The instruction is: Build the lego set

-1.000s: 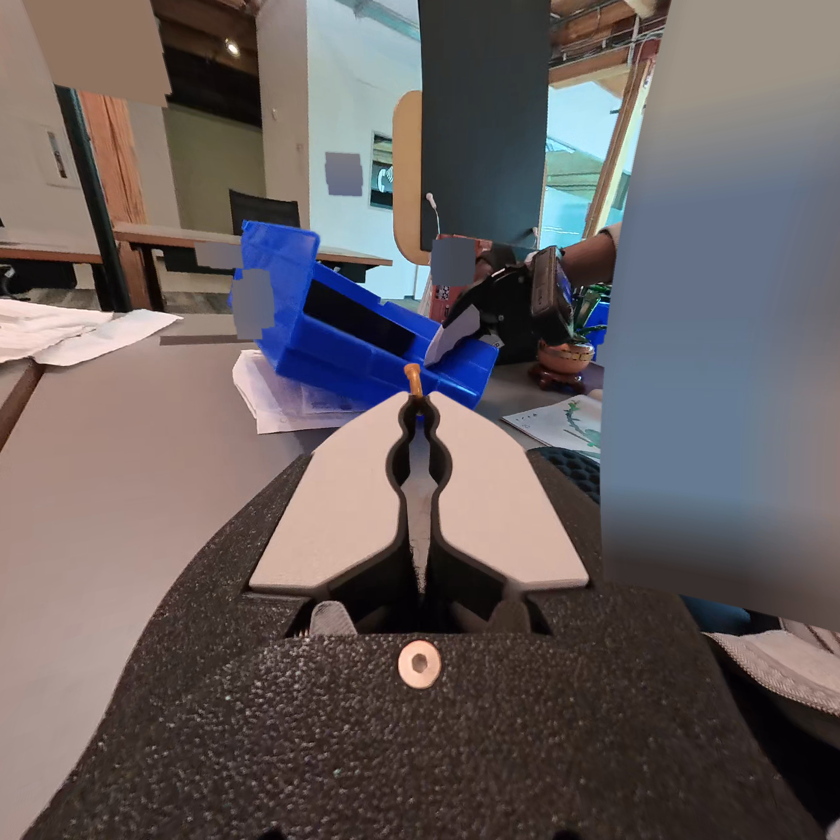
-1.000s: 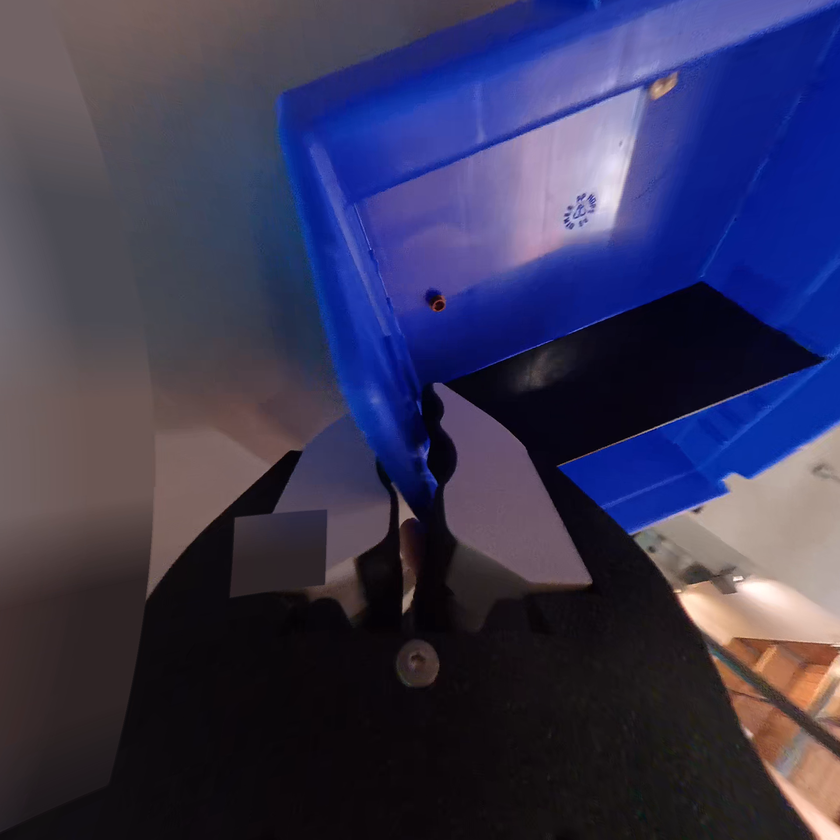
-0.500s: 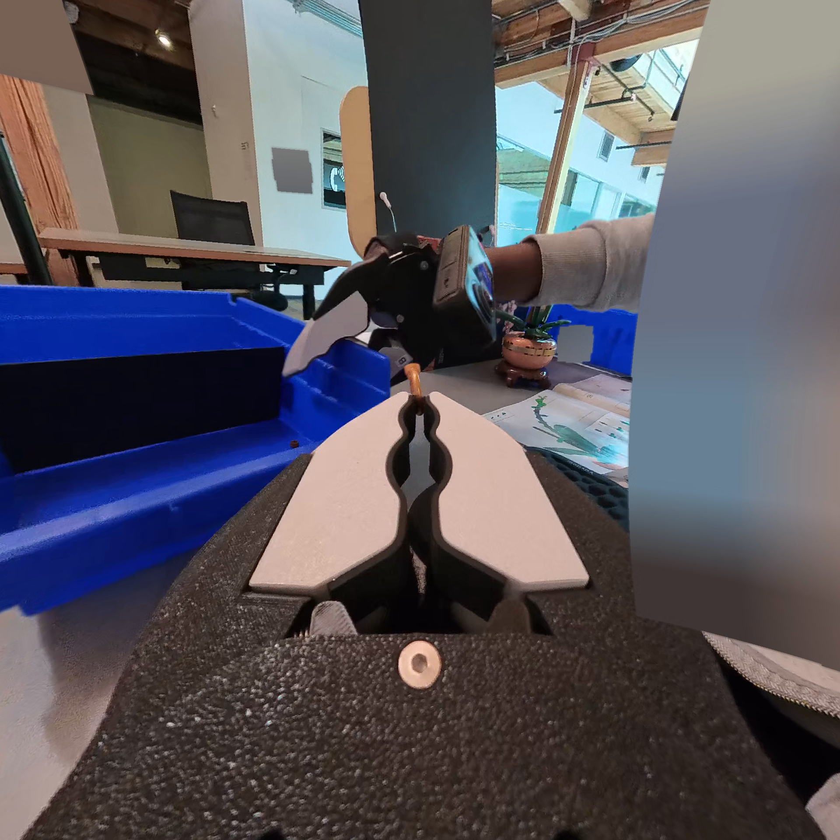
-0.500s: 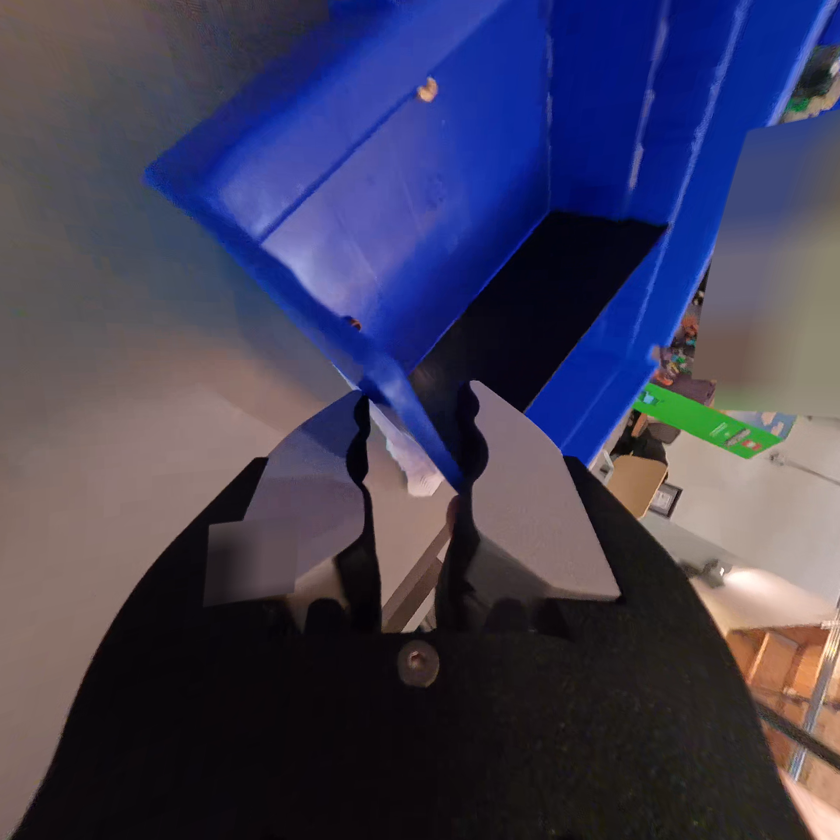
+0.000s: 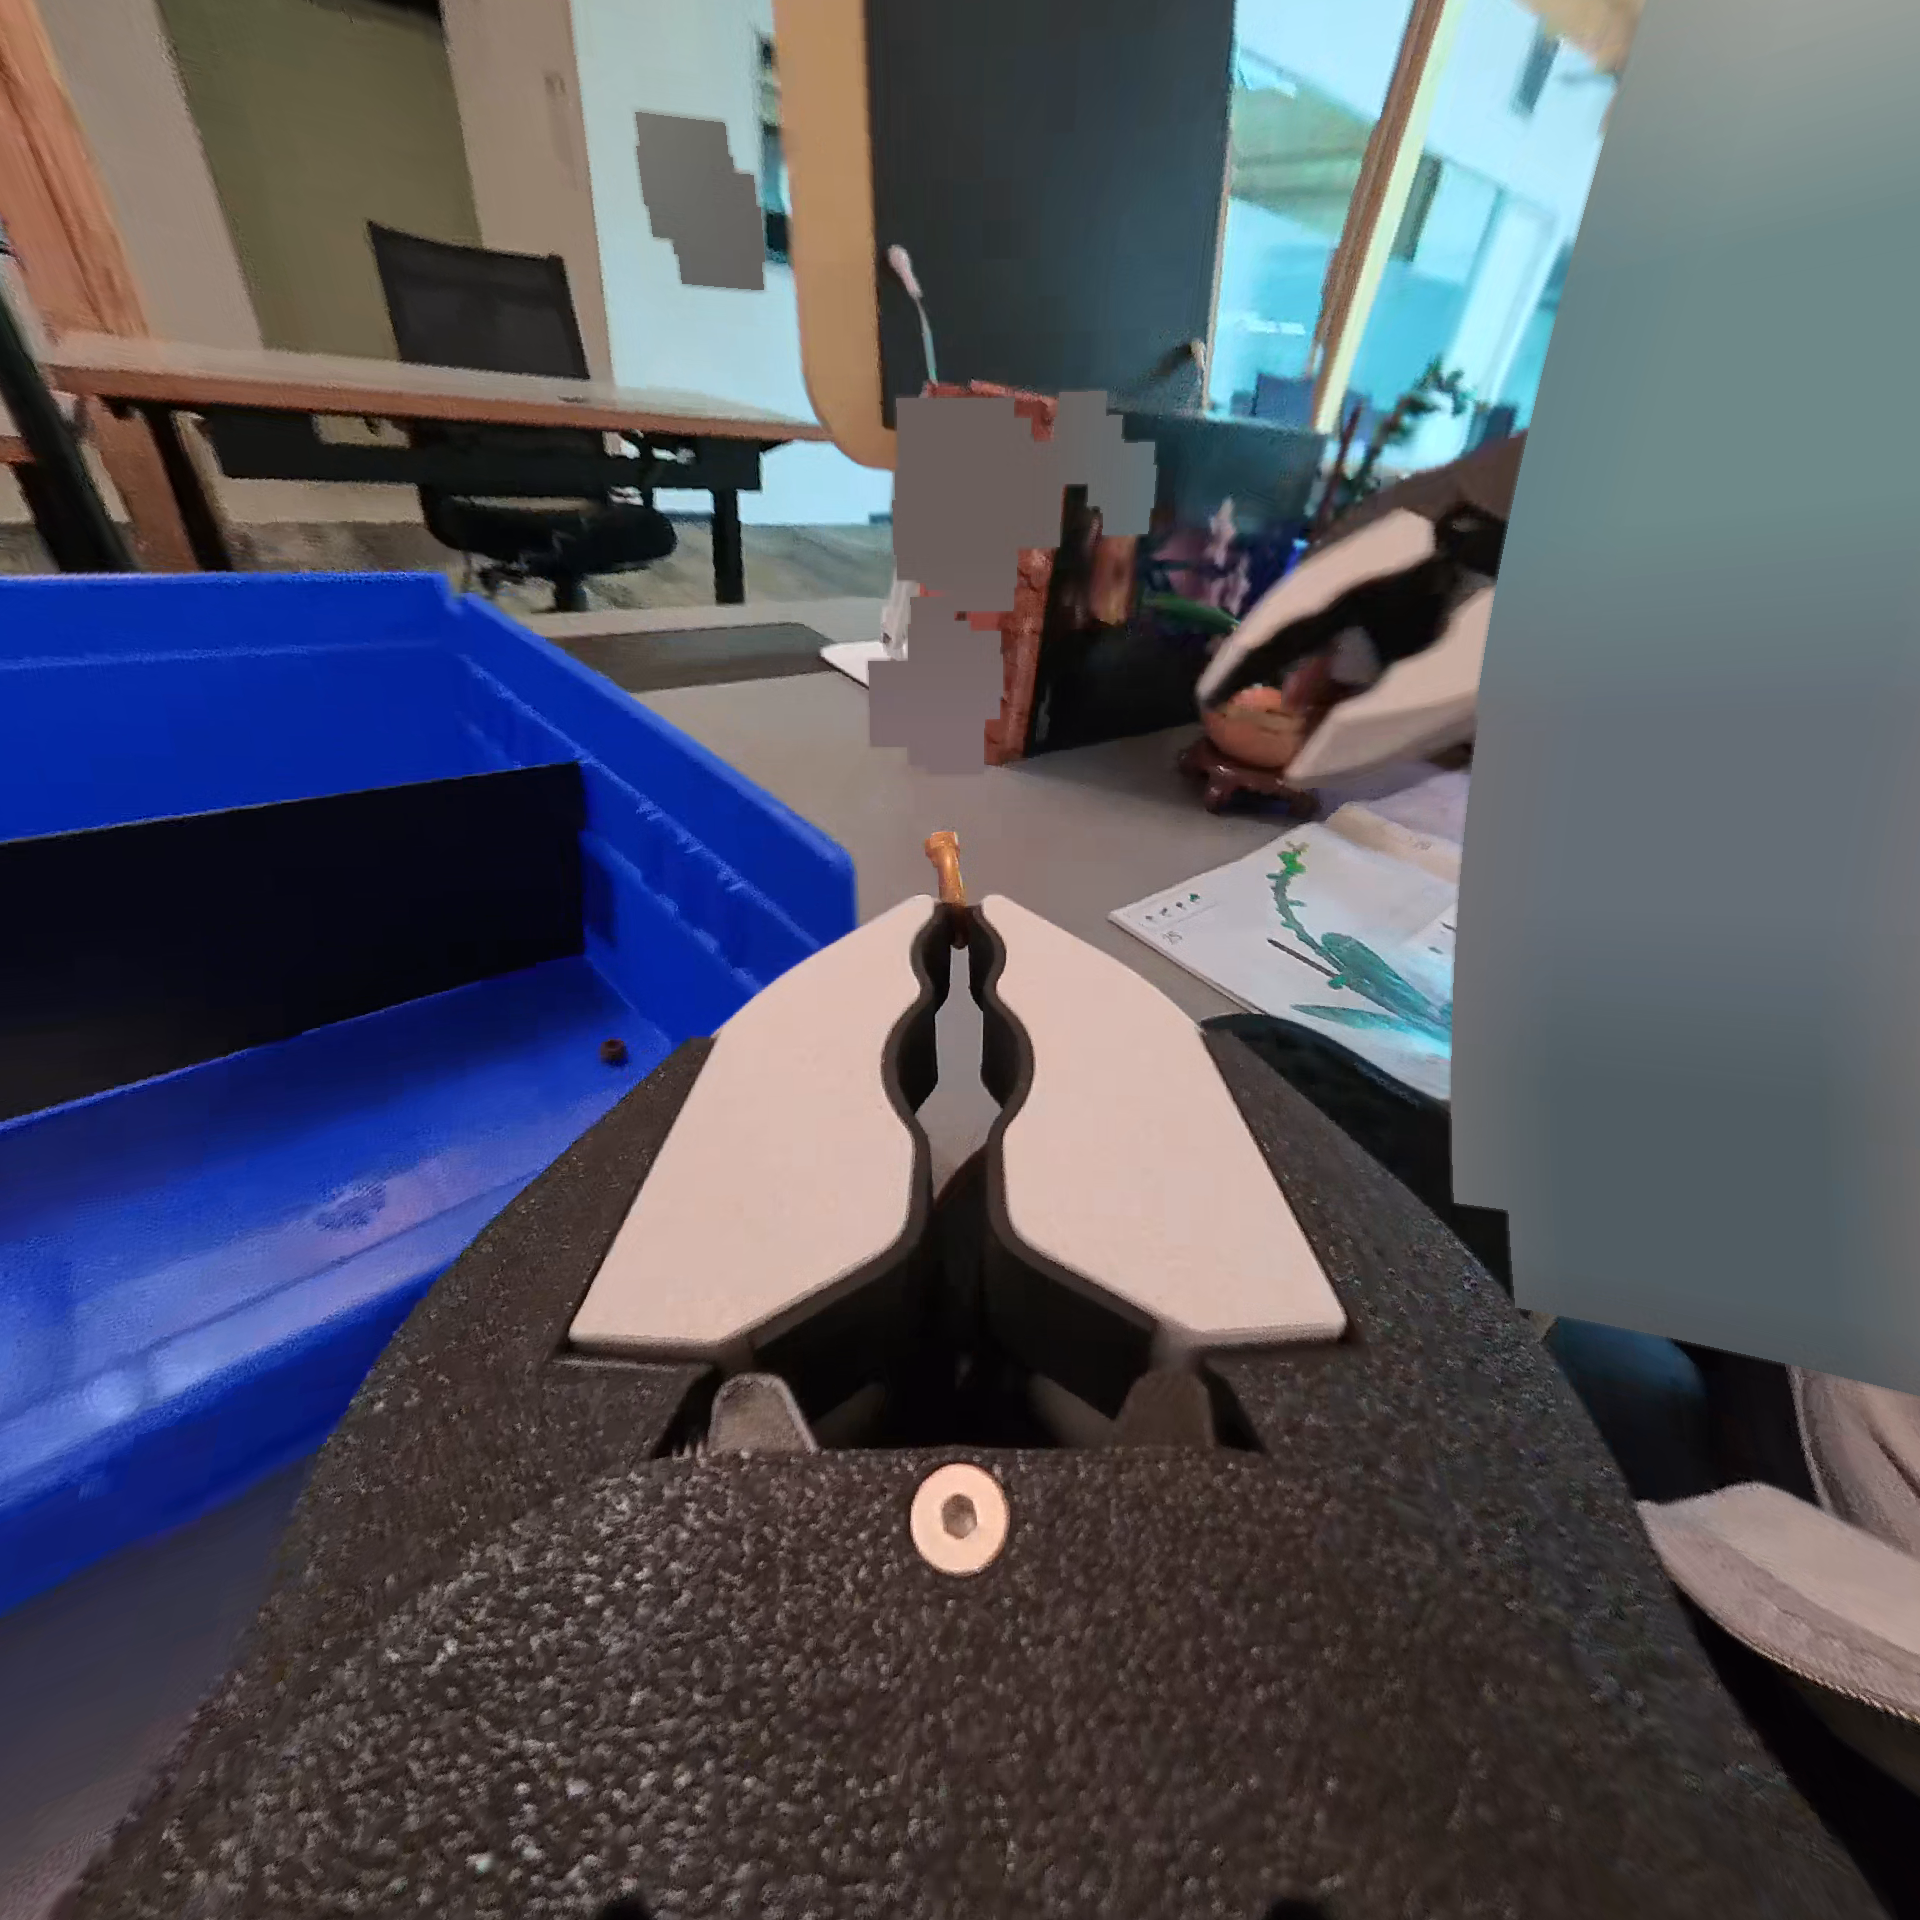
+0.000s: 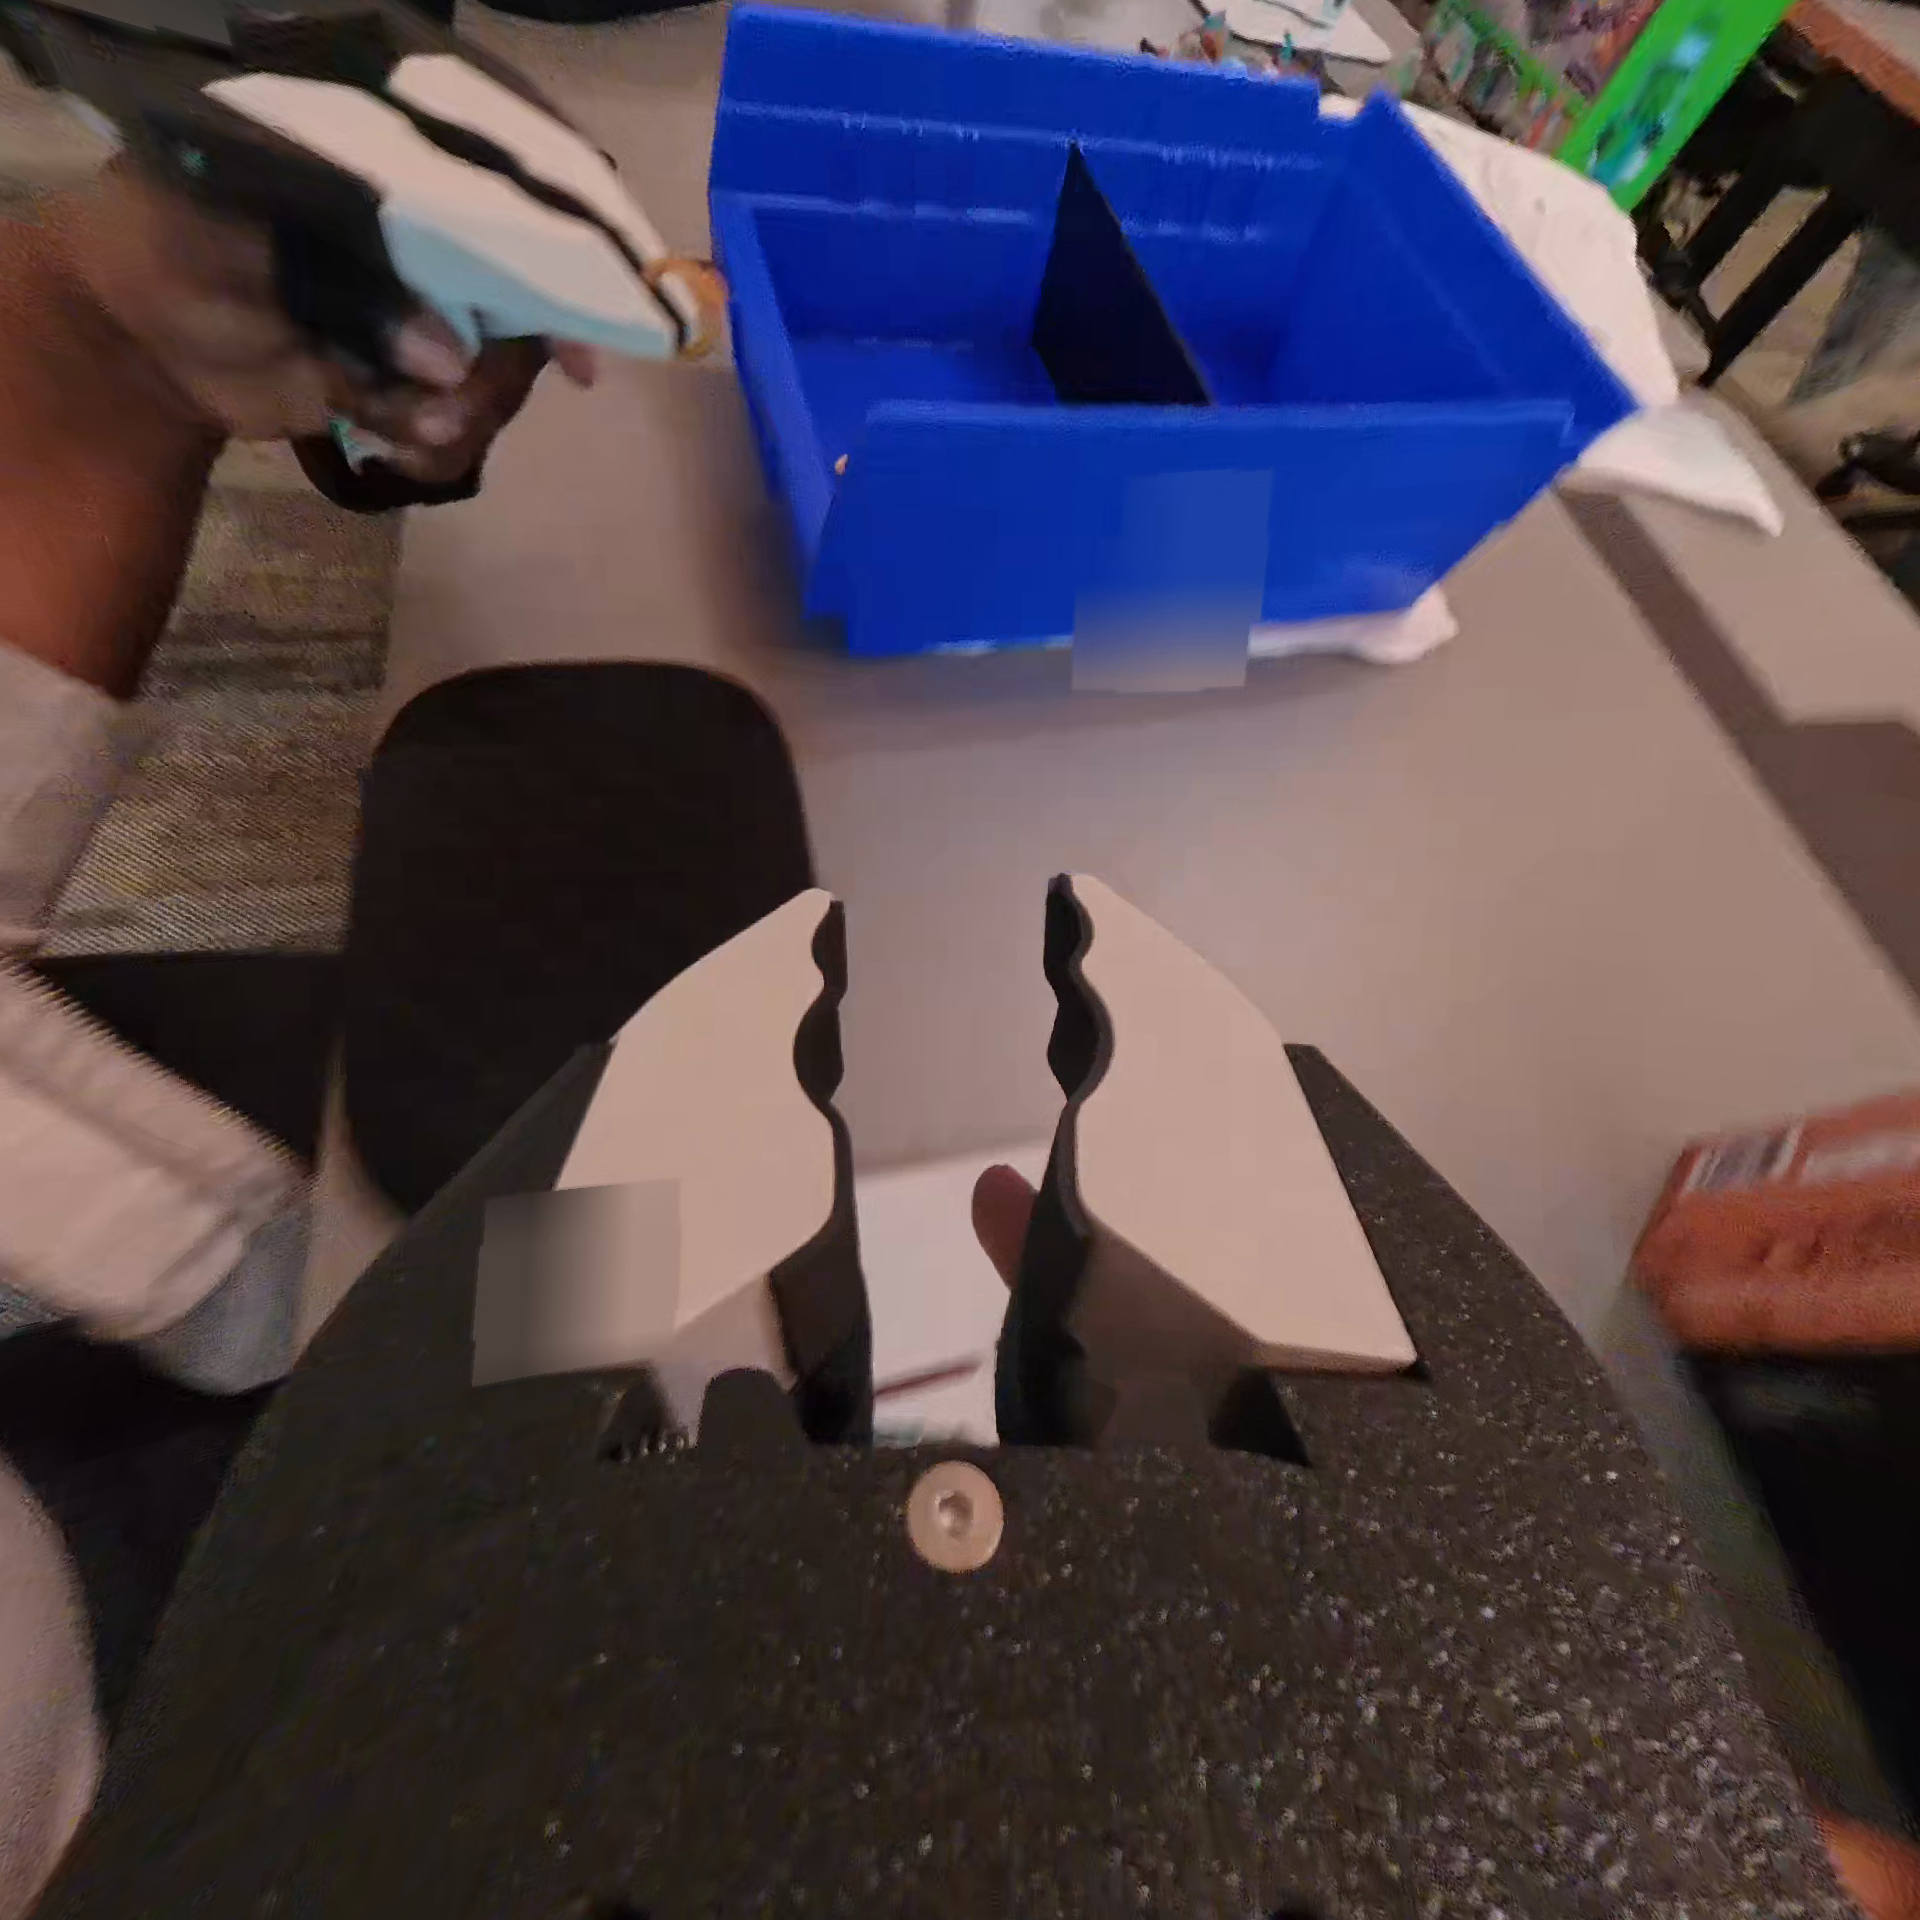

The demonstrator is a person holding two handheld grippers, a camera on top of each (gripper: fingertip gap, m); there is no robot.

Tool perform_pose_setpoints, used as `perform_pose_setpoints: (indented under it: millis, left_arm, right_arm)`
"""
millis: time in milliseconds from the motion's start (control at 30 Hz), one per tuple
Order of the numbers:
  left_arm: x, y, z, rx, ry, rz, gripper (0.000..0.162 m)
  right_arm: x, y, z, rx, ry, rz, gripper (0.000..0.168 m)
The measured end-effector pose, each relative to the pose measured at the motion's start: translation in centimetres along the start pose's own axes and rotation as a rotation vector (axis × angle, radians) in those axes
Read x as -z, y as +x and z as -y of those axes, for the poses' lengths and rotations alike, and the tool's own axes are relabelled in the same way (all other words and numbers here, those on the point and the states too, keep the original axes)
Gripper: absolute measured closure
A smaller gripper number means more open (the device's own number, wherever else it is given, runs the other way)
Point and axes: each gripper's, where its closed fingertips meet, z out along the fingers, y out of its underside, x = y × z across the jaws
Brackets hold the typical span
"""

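Left tongs [image 5: 958, 906] pressed together, pinching a small tan peg [image 5: 945, 860] at the tips, held above the grey bench [image 5: 997, 821] just right of the blue bin [image 5: 312, 1018]. Right tongs [image 6: 940, 902] spread, nothing between them, over the bench near its front edge. Bin upright toward the far side, black divider [image 6: 1117, 312] inside. Open booklet [image 5: 1320, 935] flat beside a small potted model [image 5: 1252, 743].

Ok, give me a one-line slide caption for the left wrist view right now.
Left gripper shut on a small orange piece, beside the blue bin, instruction booklet ahead on the table.
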Motion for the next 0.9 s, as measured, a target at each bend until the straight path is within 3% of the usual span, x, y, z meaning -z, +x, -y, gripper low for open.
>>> perform_pose_setpoints:
  millis: [200, 433, 633, 800, 900]
  left_arm:
    - [-4.1, 4.3, -1.0, -0.13, -0.162, -0.139, 0.16]
    - [-7.0, 7.0, -2.1, -0.218, -0.284, -0.177, 0.16]
    - [-7.2, 9.0, -1.4, -0.245, -0.231, -0.238, 0.159]
    - [-4.8, 12.5, 1.9, -0.255, 0.016, -0.434, 0.16]
    - [-5.9, 12.5, 0.4, -0.351, -0.094, -0.403, 0.159]
  right_arm:
    - [6.2, -2.3, -5.9, -0.261, 0.189, 0.016, 0.15]
    - [8.4, -2.3, -9.2, -0.357, 0.218, 0.138, 0.15]
    - [9.0, -2.9, -10.1, -0.325, 0.23, 0.218, 0.145]
    - [9.2, -3.1, -10.8, -0.299, 0.23, 0.24, 0.143]
    - [9.4, -2.8, -10.7, -0.341, 0.248, 0.26, 0.143]
